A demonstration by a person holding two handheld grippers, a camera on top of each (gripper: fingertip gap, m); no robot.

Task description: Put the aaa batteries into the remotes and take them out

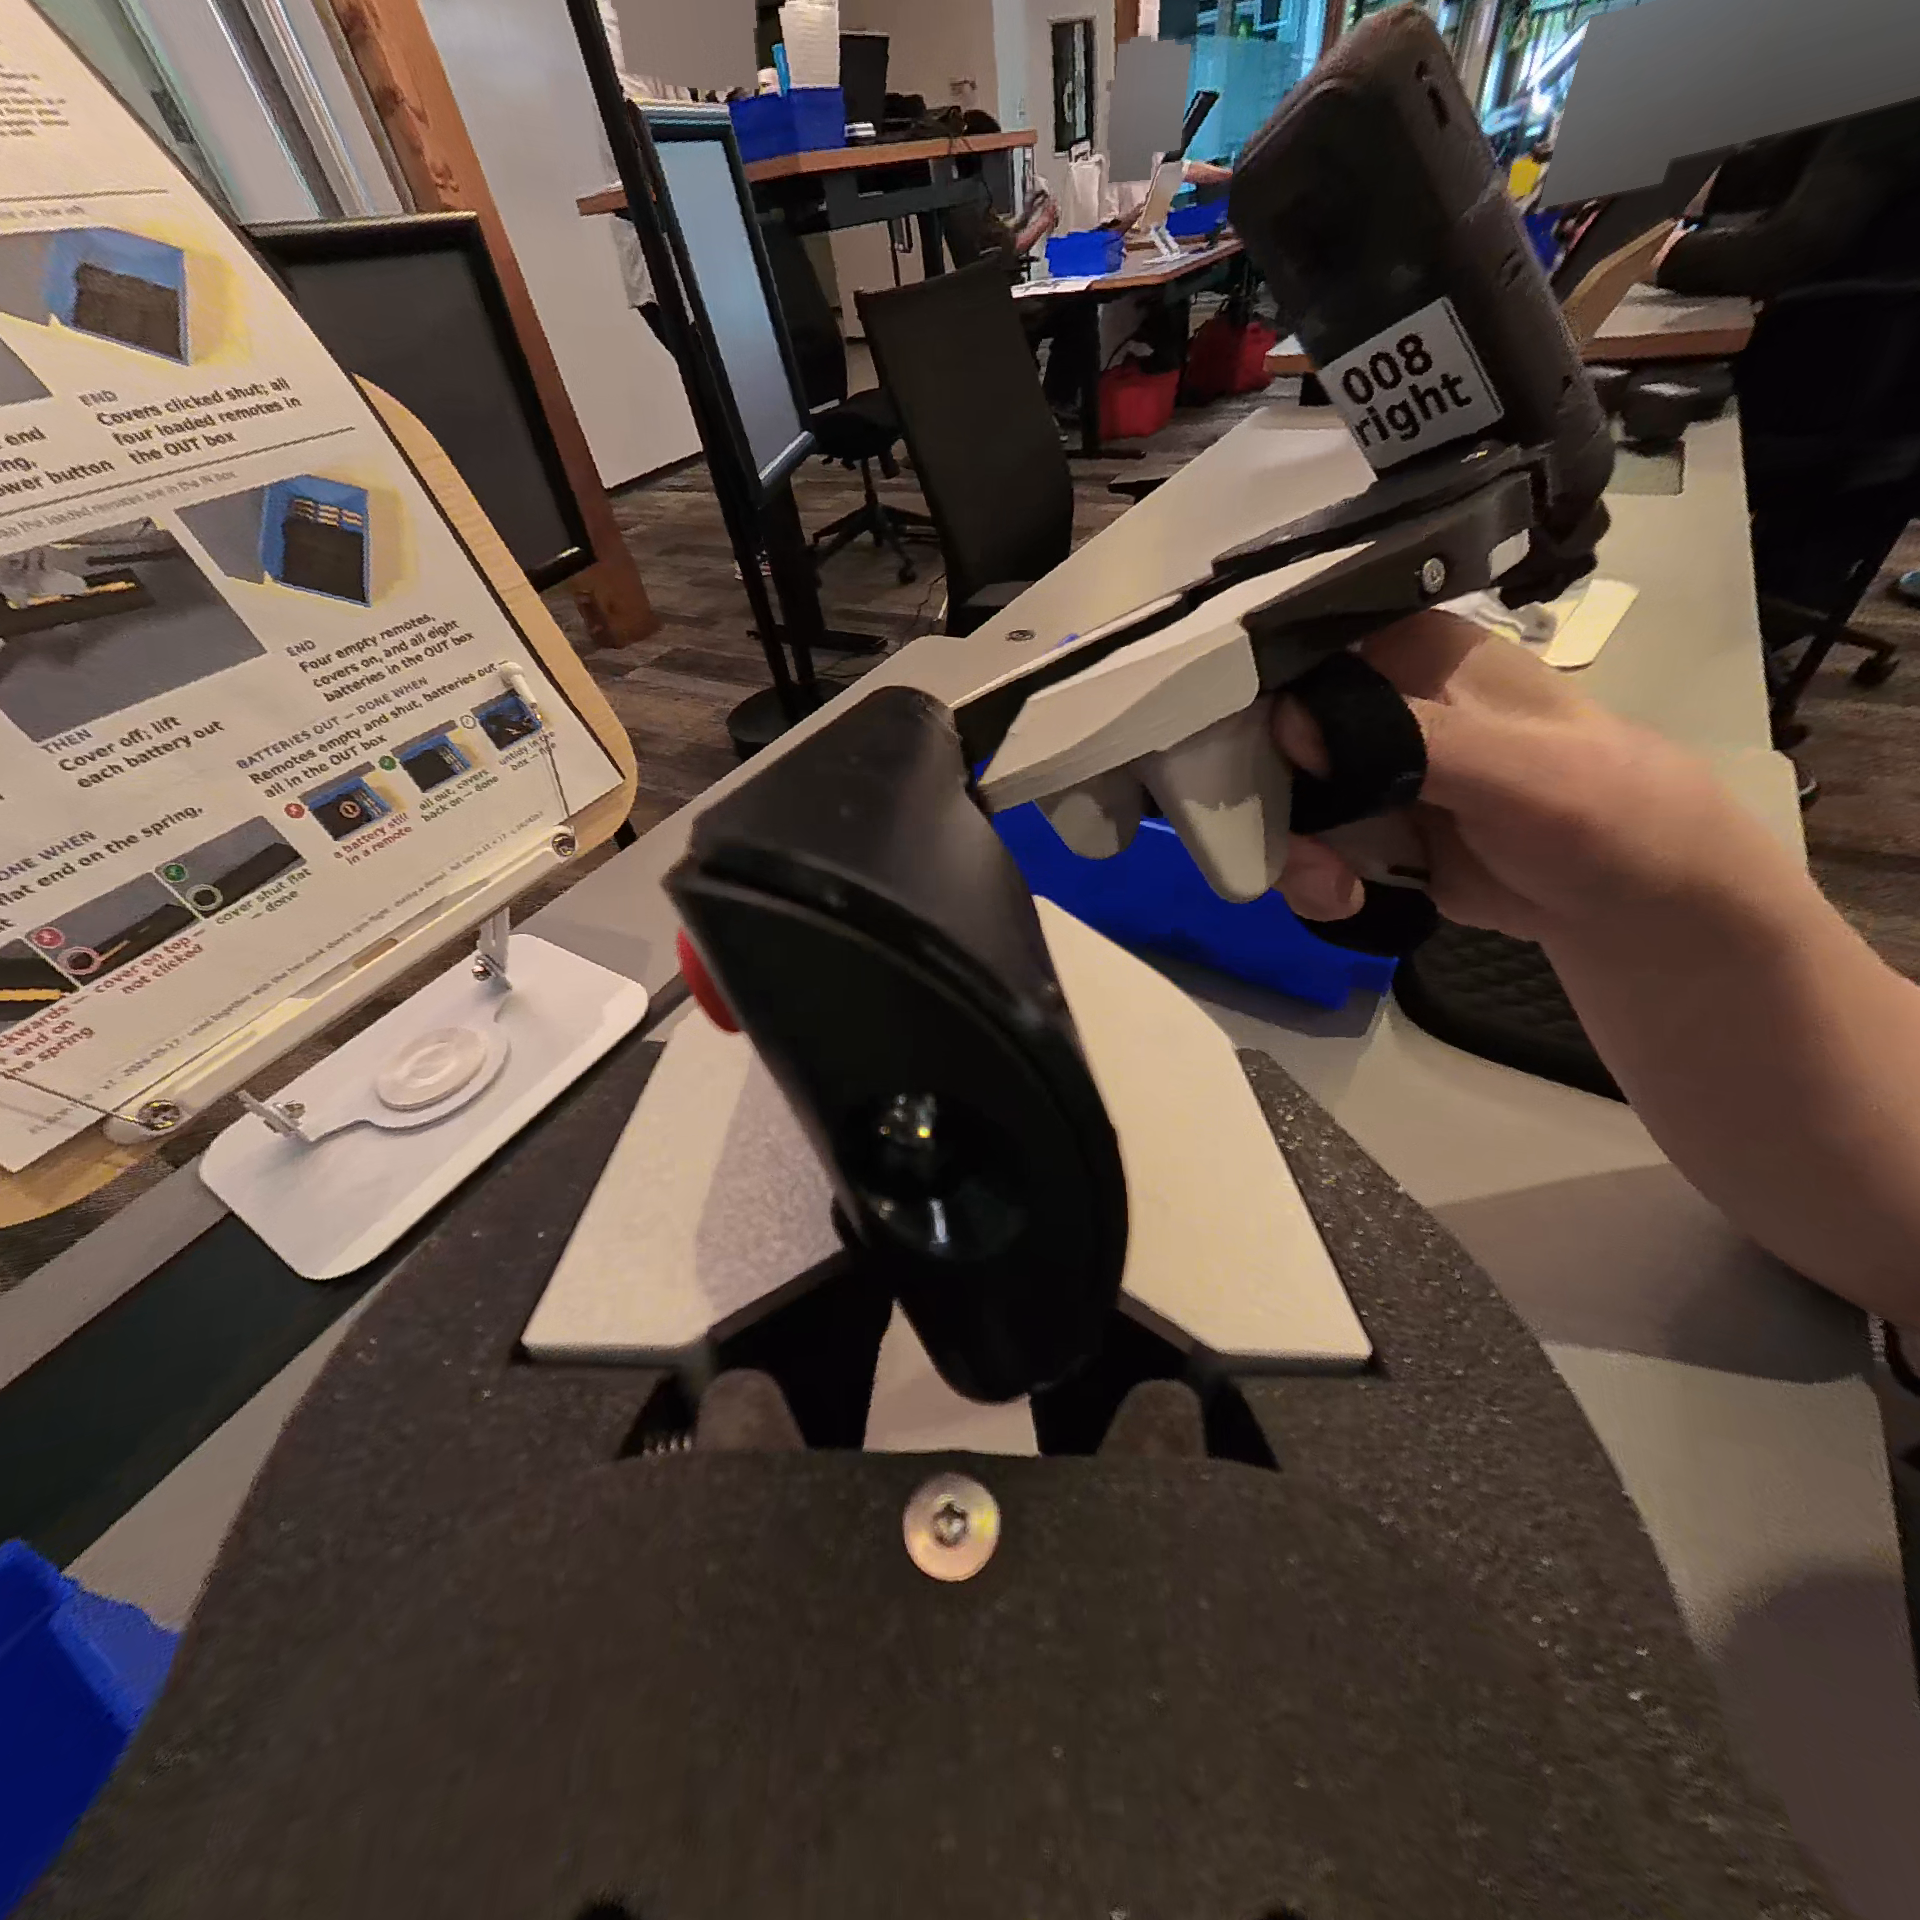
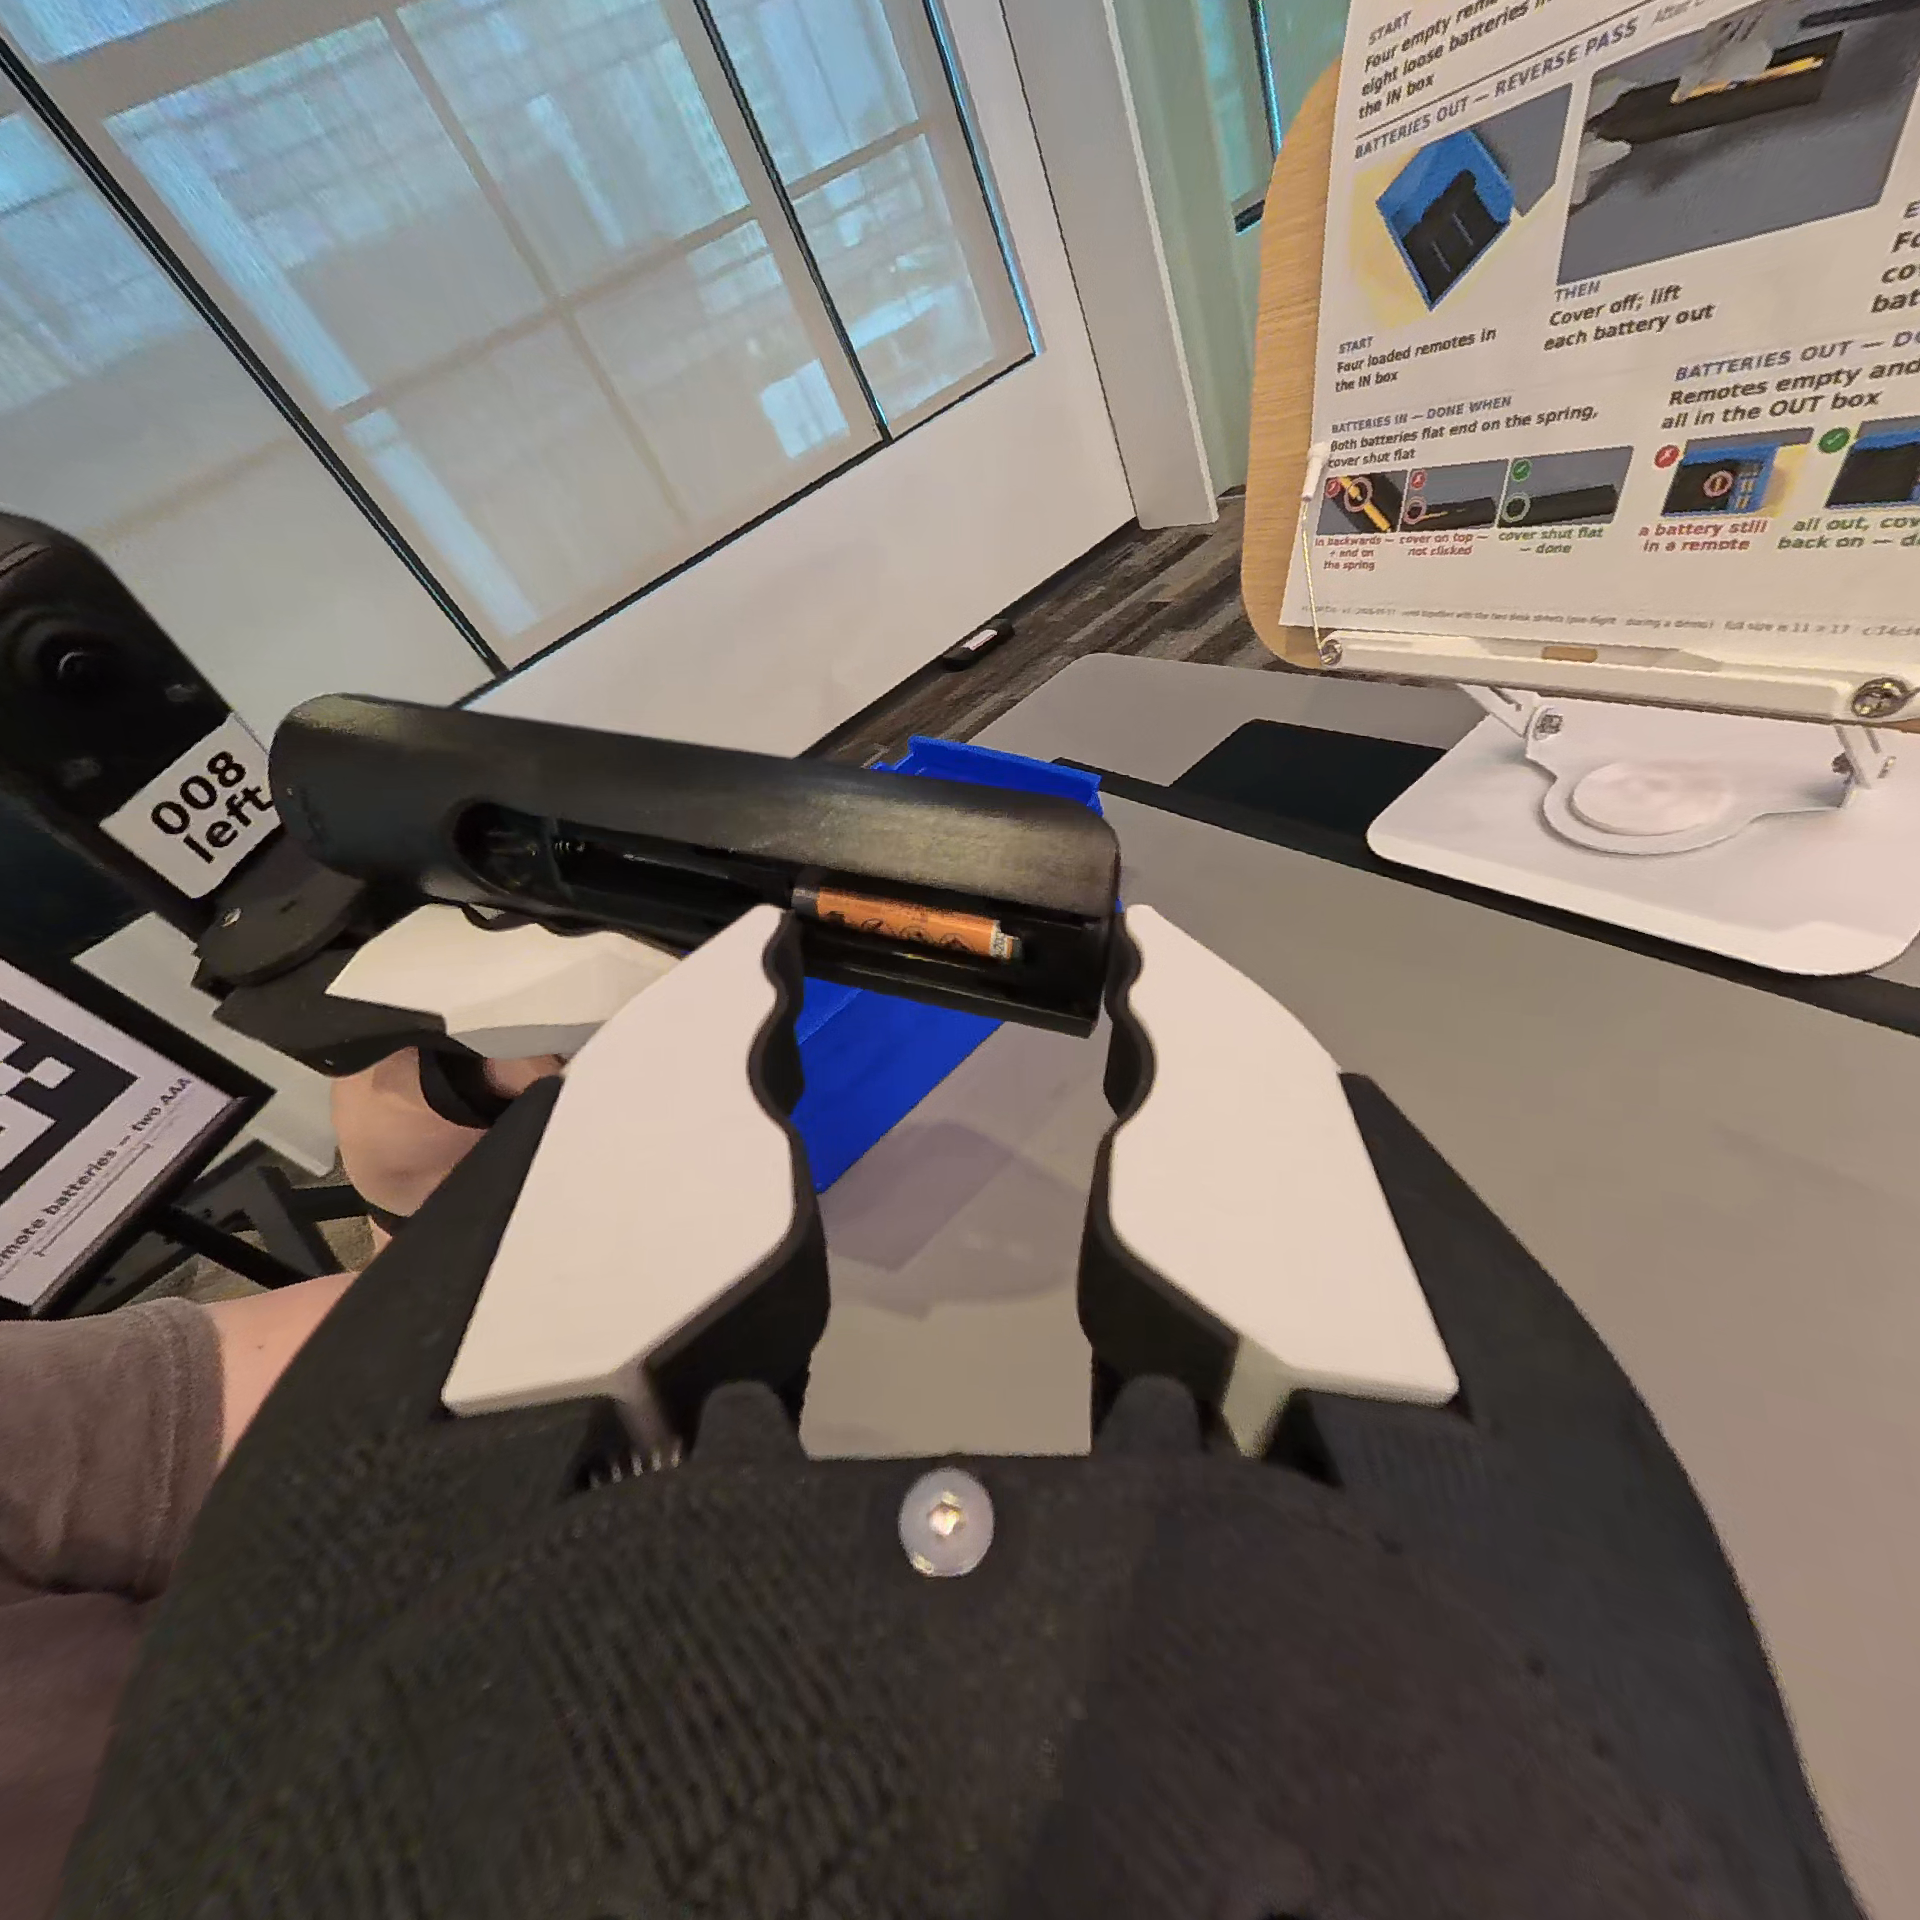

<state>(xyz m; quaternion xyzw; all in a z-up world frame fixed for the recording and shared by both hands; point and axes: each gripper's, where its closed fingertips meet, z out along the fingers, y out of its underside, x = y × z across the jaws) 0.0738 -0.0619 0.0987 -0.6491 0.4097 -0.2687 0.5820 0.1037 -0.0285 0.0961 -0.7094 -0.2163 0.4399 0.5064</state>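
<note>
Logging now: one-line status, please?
left gripper: holds remote | cover: off | battery: one seated | right gripper: open, at battery

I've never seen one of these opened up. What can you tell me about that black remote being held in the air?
The remote is slim, black, plastic-looking, with a red button on its face. The left gripper clamps one end and holds it above the grey table. Its back cover is off, and one orange battery lies in the open bay; the neighbouring slot looks empty. The right gripper is open, its fingertips close around the battery end.
</note>
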